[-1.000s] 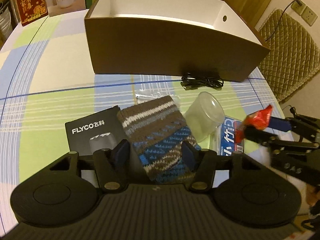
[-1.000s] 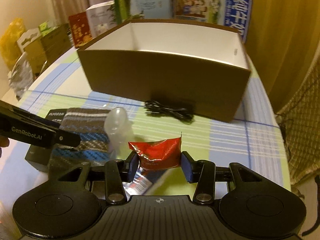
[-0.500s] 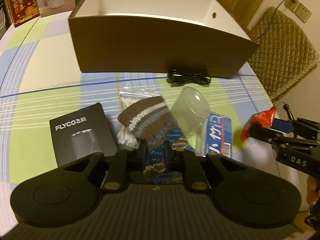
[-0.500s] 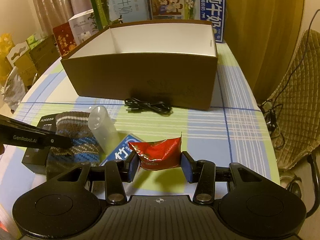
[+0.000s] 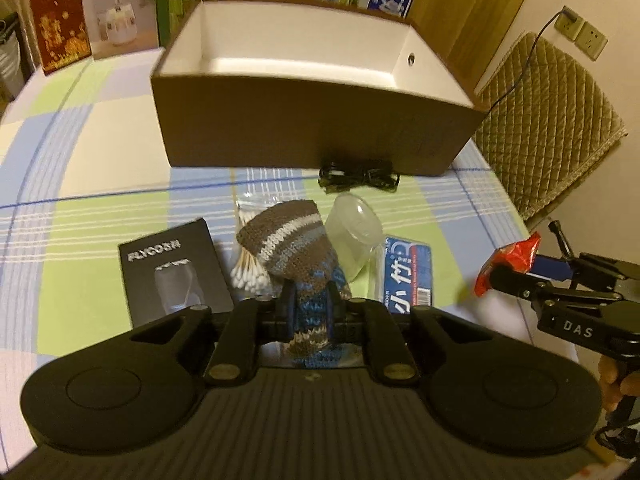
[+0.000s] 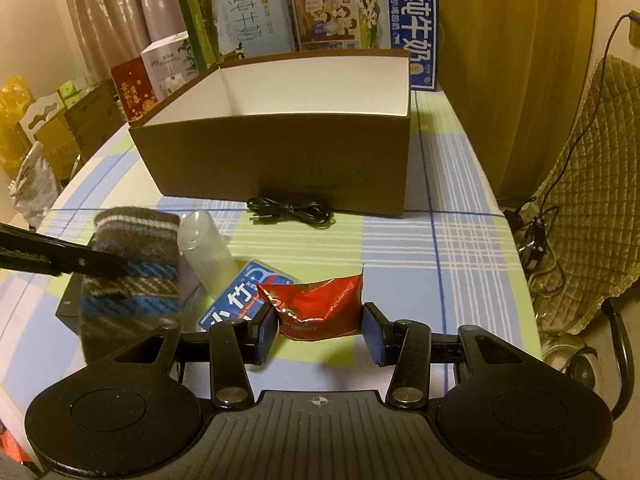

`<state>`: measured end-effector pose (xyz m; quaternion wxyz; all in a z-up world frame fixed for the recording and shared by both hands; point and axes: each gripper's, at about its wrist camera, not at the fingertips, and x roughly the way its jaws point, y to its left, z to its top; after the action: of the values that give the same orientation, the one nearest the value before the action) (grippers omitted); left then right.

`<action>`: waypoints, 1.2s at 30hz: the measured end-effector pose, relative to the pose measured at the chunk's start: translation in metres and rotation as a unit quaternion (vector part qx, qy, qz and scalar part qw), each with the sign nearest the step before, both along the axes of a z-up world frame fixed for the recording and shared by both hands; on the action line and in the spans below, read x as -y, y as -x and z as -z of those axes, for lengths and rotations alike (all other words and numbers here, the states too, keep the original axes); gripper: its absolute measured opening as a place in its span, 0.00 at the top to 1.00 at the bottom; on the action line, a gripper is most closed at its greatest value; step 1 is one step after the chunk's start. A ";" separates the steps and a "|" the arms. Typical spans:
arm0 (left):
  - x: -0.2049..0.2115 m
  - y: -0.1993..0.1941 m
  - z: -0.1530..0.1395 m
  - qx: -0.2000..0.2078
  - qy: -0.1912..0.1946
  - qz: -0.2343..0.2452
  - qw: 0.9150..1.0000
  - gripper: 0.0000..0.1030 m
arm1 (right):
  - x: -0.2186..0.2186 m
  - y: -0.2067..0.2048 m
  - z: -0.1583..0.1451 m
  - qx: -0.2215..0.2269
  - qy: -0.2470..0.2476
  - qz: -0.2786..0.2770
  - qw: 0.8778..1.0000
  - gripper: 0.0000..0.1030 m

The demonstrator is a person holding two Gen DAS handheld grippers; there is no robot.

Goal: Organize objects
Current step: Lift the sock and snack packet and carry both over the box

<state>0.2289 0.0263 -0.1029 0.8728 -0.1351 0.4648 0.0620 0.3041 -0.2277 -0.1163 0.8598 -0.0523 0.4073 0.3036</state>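
The left gripper's [image 5: 311, 307] fingers pinch the striped brown-and-blue knitted pouch [image 5: 294, 240] between them, lifted above the bench [image 5: 100, 184]; the right gripper's [image 6: 320, 330] fingers clamp the crinkled red foil packet [image 6: 320, 306]. Ahead sits the open brown cardboard box [image 6: 280, 160].

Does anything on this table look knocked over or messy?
Yes. The clear plastic cup lies tipped on its side beside the knitted pouch, and the red snack packet in the right claw looks crumpled.
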 end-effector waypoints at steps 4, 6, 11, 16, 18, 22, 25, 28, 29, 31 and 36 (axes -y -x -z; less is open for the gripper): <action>0.000 0.013 -0.021 0.023 -0.010 -0.012 1.000 0.90 | 0.006 0.001 -0.007 0.006 -0.010 -0.008 1.000 0.59; -0.001 0.019 -0.033 0.034 -0.017 -0.018 0.999 0.90 | 0.008 0.001 -0.012 0.011 -0.017 -0.013 1.000 0.58; -0.006 0.028 -0.062 0.065 -0.036 -0.037 0.997 0.90 | 0.010 -0.003 -0.025 0.026 -0.033 -0.032 0.999 0.59; -0.008 0.028 -0.089 0.095 -0.055 -0.048 0.993 0.90 | 0.007 -0.012 -0.038 0.039 -0.048 -0.051 0.997 0.59; -0.010 0.026 -0.097 0.104 -0.059 -0.049 0.992 0.90 | 0.005 -0.018 -0.043 0.044 -0.054 -0.057 0.996 0.59; -0.016 0.015 -0.110 0.119 -0.067 -0.045 0.990 0.90 | -0.004 -0.032 -0.053 0.054 -0.063 -0.062 0.995 0.59; -0.026 -0.001 -0.118 0.129 -0.070 -0.040 0.988 0.90 | -0.014 -0.047 -0.062 0.058 -0.077 -0.060 0.994 0.59; -0.034 -0.021 -0.125 0.140 -0.077 -0.030 0.987 0.90 | -0.025 -0.065 -0.072 0.062 -0.090 -0.055 0.992 0.59; -0.038 -0.031 -0.128 0.144 -0.079 -0.026 0.986 0.90 | -0.030 -0.072 -0.075 0.064 -0.093 -0.054 0.992 0.59; -0.042 -0.049 -0.131 0.147 -0.081 -0.015 0.986 0.90 | -0.039 -0.085 -0.080 0.065 -0.097 -0.052 0.992 0.59; -0.052 -0.105 -0.128 0.145 -0.079 0.019 0.986 0.90 | -0.069 -0.124 -0.082 0.055 -0.098 -0.047 0.993 0.59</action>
<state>0.3336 0.0783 0.0251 0.9398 -0.0645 0.3298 0.0621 0.4280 -0.1587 -0.0347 0.8667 -0.0036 0.3245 0.3787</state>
